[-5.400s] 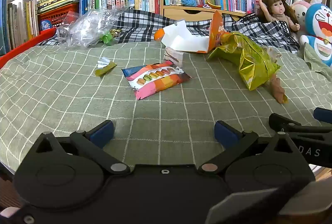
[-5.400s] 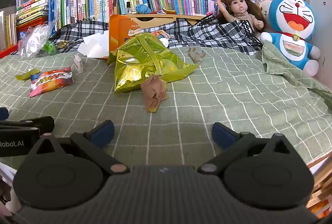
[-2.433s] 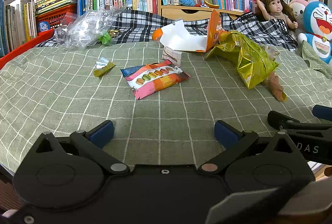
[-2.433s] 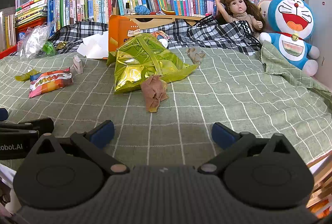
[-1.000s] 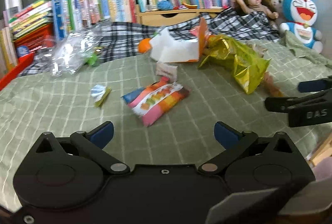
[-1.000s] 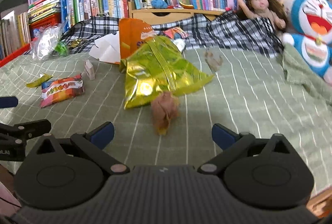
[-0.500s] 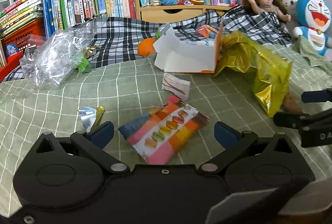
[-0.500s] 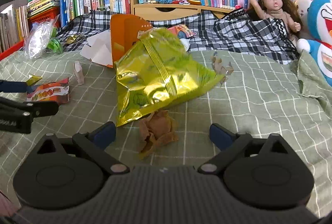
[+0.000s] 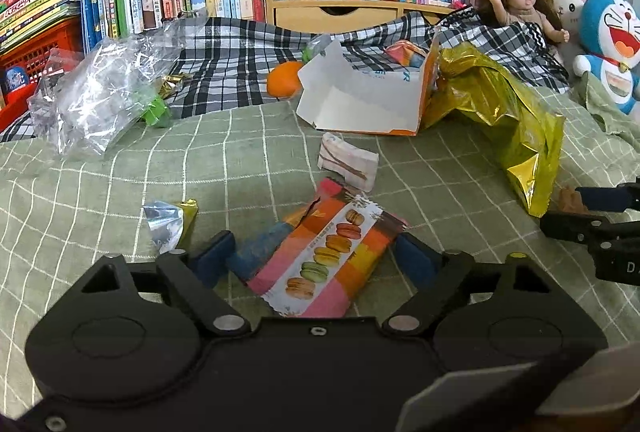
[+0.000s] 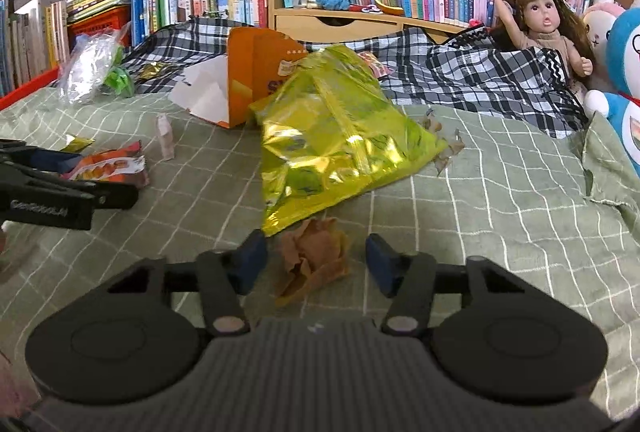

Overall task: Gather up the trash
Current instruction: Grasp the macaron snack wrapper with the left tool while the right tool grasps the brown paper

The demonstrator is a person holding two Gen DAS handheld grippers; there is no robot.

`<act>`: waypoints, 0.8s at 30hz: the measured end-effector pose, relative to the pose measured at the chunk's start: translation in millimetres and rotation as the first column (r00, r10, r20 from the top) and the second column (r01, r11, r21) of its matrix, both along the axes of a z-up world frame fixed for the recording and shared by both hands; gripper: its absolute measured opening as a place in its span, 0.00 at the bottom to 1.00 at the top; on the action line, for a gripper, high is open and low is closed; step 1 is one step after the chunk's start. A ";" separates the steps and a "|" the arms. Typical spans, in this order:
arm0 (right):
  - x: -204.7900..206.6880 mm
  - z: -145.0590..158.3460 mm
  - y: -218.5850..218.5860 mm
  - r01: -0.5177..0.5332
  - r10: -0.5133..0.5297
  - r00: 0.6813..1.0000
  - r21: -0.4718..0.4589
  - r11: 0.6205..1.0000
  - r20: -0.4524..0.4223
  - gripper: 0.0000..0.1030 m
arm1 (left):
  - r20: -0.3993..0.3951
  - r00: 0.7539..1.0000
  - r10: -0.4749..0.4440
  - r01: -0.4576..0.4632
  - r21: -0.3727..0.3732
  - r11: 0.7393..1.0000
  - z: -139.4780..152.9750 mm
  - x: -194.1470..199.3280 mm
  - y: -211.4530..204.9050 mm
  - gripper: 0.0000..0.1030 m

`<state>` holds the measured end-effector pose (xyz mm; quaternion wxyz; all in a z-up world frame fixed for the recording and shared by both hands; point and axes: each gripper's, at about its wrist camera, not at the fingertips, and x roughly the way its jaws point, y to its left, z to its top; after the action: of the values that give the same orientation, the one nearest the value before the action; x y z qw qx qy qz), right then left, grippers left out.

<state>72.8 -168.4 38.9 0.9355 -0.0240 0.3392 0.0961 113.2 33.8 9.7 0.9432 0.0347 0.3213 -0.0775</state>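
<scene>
**Now both grippers are closing on trash at the near edge of the bed**

Seen from the left wrist, the left gripper [image 9: 314, 258] is straddling the macaron wrapper [image 9: 326, 260], which is lying near the front edge of the green checked bedspread [image 9: 100, 191]. Its jaws have just been narrowing around the wrapper, but the pads are not clearly pressing it yet. I judge the flat, slippery film is likely to buckle or slide out, or the fingertips are going to pinch the cloth beneath. A small foil scrap [image 9: 170, 220] is lying just beside the left finger and could get dragged along. Open cloth is lying to the left; a folded white packet [image 9: 348, 163] is sitting just beyond.

From the right wrist, the right gripper [image 10: 316, 262] is closing around the crumpled brown paper [image 10: 314, 260], gaps showing on both sides. The gold foil bag [image 10: 340, 143] is touching the wad's far side, so its corner could get caught too. Free bedspread is stretching rightward.
</scene>
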 end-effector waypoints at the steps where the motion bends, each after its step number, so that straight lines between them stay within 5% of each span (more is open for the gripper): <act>1: -0.7 0.4 0.1 -0.003 0.003 1.000 0.001 1.000 0.002 0.42 | 0.004 1.000 -0.003 0.003 0.005 1.000 0.3 -0.6 -0.5 0.74; 5: -1.1 1.1 1.4 -0.013 0.013 1.000 -0.007 1.000 0.002 0.33 | 0.019 1.000 -0.019 0.019 0.019 1.000 0.3 -4.3 -4.3 0.66; 17: -5.1 5.7 -0.3 -0.032 0.032 0.999 -0.001 0.999 -0.004 0.32 | 0.024 1.000 -0.008 0.008 -0.016 1.000 5.8 -9.5 1.9 0.41; 24: -11.9 11.6 -1.8 -0.030 0.030 1.000 0.008 1.000 0.006 0.32 | 0.027 0.999 -0.019 0.020 -0.029 0.999 10.8 -19.5 1.8 0.40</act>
<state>60.9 -170.2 50.4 0.9349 -0.0254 0.3359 0.1114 93.7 35.6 20.6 0.9470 0.0252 0.3071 -0.0908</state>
